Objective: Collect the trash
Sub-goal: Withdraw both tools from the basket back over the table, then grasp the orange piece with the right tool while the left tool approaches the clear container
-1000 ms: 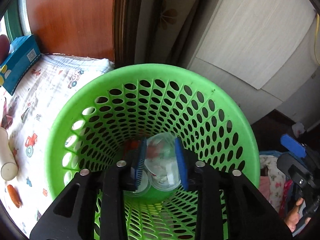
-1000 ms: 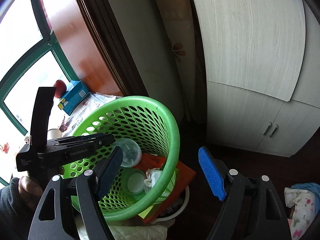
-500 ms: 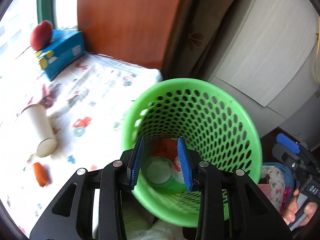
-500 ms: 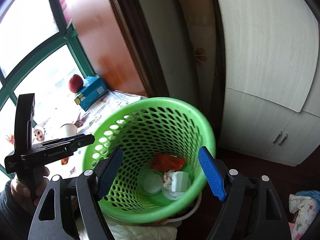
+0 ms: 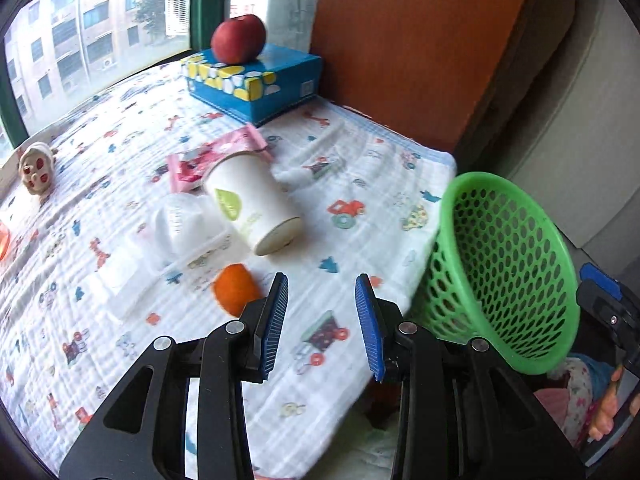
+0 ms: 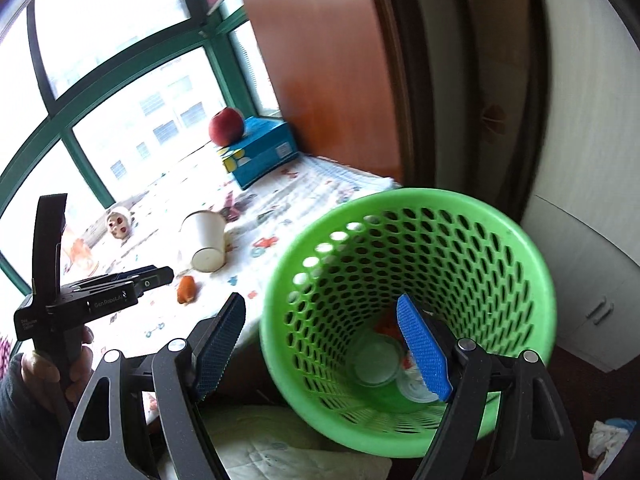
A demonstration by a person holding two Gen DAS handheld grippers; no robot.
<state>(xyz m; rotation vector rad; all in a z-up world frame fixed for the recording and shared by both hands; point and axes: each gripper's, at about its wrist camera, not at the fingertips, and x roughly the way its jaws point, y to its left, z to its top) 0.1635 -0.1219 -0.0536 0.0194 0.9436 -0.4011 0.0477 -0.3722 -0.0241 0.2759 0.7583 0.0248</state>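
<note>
Hovering my empty, parted left tongs (image 5: pixel 322 320) near the orange peel (image 5: pixel 234 288), I'm keeping the wide-open right tongs (image 6: pixel 320 344) over the green basket (image 6: pixel 516 240) for drops.

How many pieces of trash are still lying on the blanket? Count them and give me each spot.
4, possibly more hidden: paper cup on its side mid-blanket; pink wrapper behind it; clear plastic packaging to its left; orange peel just ahead of the left gripper's fingers.
</note>
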